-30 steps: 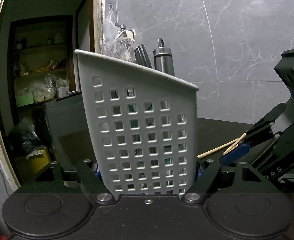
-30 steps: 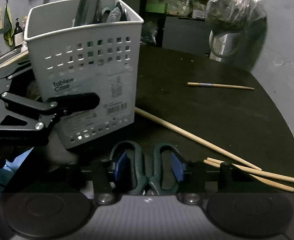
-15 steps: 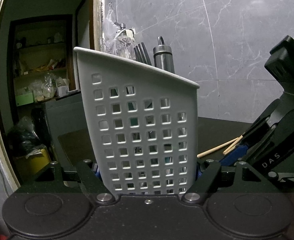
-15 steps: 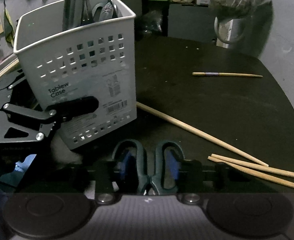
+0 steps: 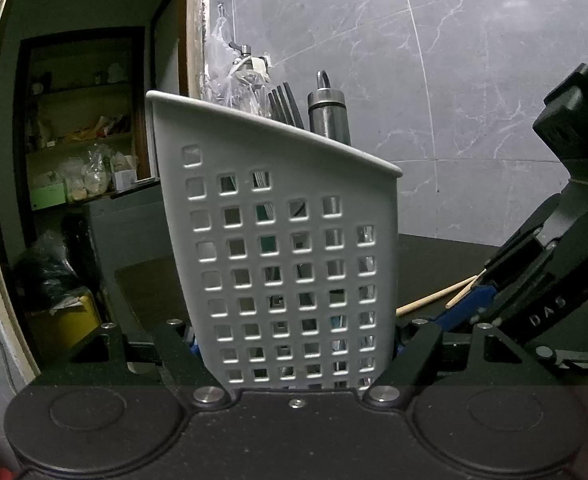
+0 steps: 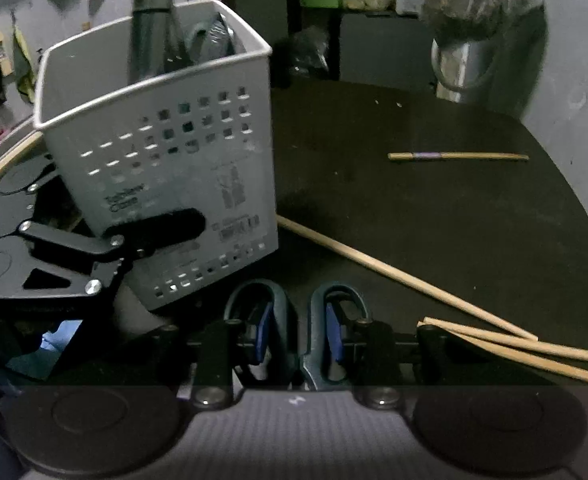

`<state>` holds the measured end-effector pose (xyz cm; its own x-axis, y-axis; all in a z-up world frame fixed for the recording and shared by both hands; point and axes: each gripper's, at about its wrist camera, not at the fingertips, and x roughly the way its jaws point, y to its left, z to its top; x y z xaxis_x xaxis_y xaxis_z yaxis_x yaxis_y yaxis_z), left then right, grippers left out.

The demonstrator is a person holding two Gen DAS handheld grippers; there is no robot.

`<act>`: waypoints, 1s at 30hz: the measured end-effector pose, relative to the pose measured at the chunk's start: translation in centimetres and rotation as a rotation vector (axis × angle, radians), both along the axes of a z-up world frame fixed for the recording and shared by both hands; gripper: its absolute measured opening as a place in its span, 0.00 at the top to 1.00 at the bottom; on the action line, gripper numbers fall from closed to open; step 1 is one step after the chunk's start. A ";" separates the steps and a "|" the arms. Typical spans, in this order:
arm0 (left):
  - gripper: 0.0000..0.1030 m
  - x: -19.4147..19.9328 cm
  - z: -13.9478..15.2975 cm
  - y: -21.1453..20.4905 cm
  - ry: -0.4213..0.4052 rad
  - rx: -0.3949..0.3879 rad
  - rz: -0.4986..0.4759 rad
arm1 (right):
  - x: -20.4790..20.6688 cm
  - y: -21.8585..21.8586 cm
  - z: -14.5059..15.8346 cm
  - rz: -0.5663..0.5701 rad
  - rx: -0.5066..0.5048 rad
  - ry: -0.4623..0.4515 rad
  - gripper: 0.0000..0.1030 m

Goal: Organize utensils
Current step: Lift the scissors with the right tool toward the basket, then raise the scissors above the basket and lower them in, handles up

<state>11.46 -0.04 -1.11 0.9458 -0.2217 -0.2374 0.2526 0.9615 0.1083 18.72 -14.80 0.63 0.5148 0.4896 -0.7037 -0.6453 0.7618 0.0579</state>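
A white perforated utensil caddy (image 5: 289,248) stands on the black table, with dark handles and a steel cylinder (image 5: 328,114) sticking out of its top. My left gripper (image 5: 294,344) is shut on the caddy's lower walls; it also shows in the right wrist view (image 6: 133,240). My right gripper (image 6: 298,332) is shut on the dark green handles of a pair of scissors (image 6: 289,320), held just in front of the caddy (image 6: 165,160). Several wooden chopsticks (image 6: 406,276) lie on the table to the right.
One chopstick (image 6: 458,156) lies alone at the far right. A steel pot with a plastic bag (image 6: 474,40) stands at the table's back edge. A grey marble wall (image 5: 454,60) rises behind. An open doorway with cluttered shelves (image 5: 73,140) is on the left.
My right gripper has risen with the scissors, and the caddy now looks lower and more tilted in its view. The left gripper has kept its hold on the caddy.
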 end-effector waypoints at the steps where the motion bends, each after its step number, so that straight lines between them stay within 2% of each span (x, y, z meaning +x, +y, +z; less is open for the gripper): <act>1: 0.25 0.0 0.0 0.0 0.000 0.000 0.001 | -0.1 0.1 0.0 0.009 -0.007 0.001 0.69; 8: 0.25 0.0 0.0 -0.1 -0.001 0.001 0.002 | 0.2 1.0 -0.3 0.047 -0.040 0.014 0.68; 15: 0.25 0.0 0.0 -0.1 -0.001 0.001 0.002 | 0.8 1.3 -0.3 0.041 -0.032 0.030 0.60; 18: 0.25 0.0 -0.1 -0.2 -0.001 0.000 0.002 | 1.0 1.5 -0.5 0.033 -0.025 0.023 0.63; 19: 0.25 0.0 -0.1 -0.2 0.000 -0.002 0.003 | 1.0 1.7 -0.4 0.030 -0.032 0.024 0.68; 23: 0.25 0.0 -0.1 -0.1 0.000 -0.005 0.000 | 0.7 1.8 -0.4 0.013 -0.036 0.012 0.70; 27: 0.25 0.0 -0.2 0.0 0.000 -0.006 -0.002 | 0.7 0.6 -0.4 -0.016 0.040 0.002 0.69; 30: 0.25 0.0 -0.2 0.1 0.000 -0.007 -0.002 | 0.1 -0.8 0.2 -0.058 0.115 -0.054 0.69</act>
